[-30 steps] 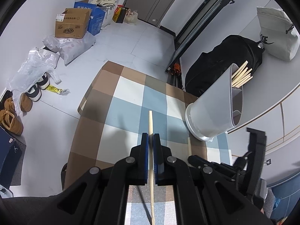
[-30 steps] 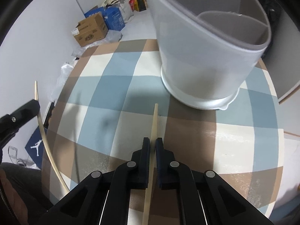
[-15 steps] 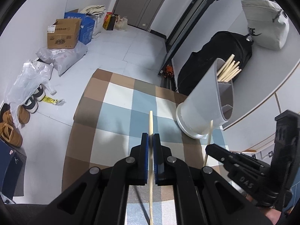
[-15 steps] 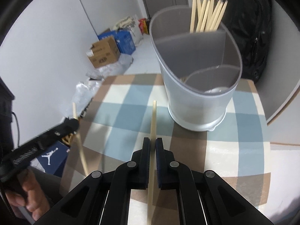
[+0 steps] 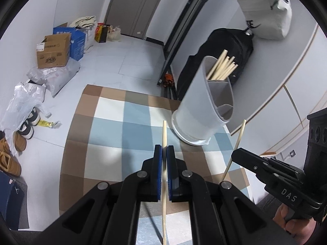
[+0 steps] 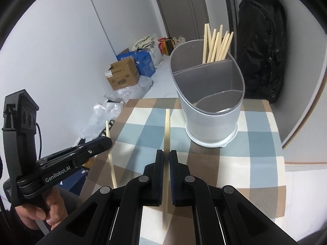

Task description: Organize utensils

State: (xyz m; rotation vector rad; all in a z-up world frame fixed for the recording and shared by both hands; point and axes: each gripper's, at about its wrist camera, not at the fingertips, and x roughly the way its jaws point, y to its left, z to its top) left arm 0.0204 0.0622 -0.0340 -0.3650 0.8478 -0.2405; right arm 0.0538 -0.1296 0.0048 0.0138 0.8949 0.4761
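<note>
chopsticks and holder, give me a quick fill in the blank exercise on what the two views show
1. Each claw, left and right, is shut on one ____.
2. The holder stands on a checked ____.
3. The chopsticks already in the holder sit in its ____ compartment, as the right wrist view shows it.
4. The bag behind the holder is ____ in colour.

Missing words: chopstick; cloth; far; black

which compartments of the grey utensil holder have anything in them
Only the far one: chopsticks stand in the utensil holder's back section. The middle looks empty; the near one cannot be told.
</note>
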